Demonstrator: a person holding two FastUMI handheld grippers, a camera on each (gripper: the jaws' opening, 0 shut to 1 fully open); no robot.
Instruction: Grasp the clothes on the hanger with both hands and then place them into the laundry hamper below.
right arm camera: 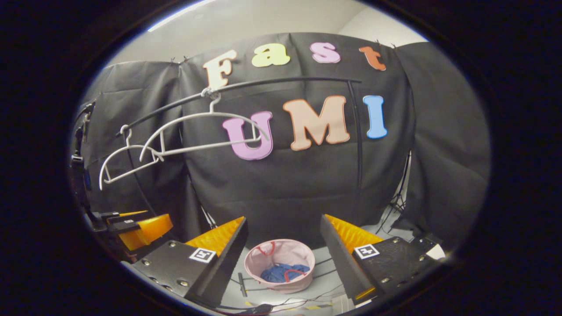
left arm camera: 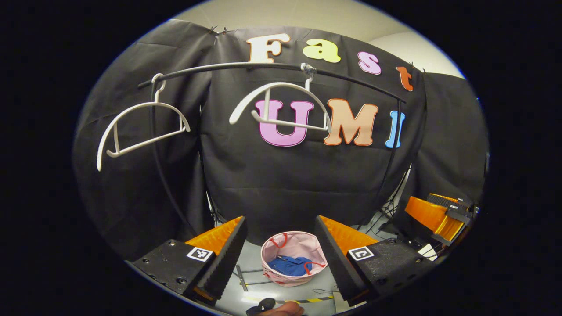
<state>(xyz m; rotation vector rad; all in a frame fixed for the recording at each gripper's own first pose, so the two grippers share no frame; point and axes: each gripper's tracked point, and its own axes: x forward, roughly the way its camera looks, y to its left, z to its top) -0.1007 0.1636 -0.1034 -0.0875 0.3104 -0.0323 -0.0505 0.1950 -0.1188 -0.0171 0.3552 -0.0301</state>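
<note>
Both tools, left tool [left arm camera: 281, 256] & right tool [right arm camera: 283, 259], are spread wide w/ nothing in them. Blue clothes [left arm camera: 290, 265] lie inside the pink hamper [left arm camera: 294, 245], under the bare hangers [left arm camera: 281, 105]. Job looks done.

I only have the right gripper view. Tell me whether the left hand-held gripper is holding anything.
Observer: No. In the left gripper view the left hand-held gripper has its fingers open with nothing between them.
Operator: The two hangers overlap for me. Sort them out.
Observer: They hang apart on the rail. One hanger is near its left end and the other hanger is near the middle. Both are bare.
Operator: Place my own gripper from outside.
Observer: The right hand-held gripper shows at the right edge of the left gripper view, off to the side of the pink hamper, which holds blue clothes.
</note>
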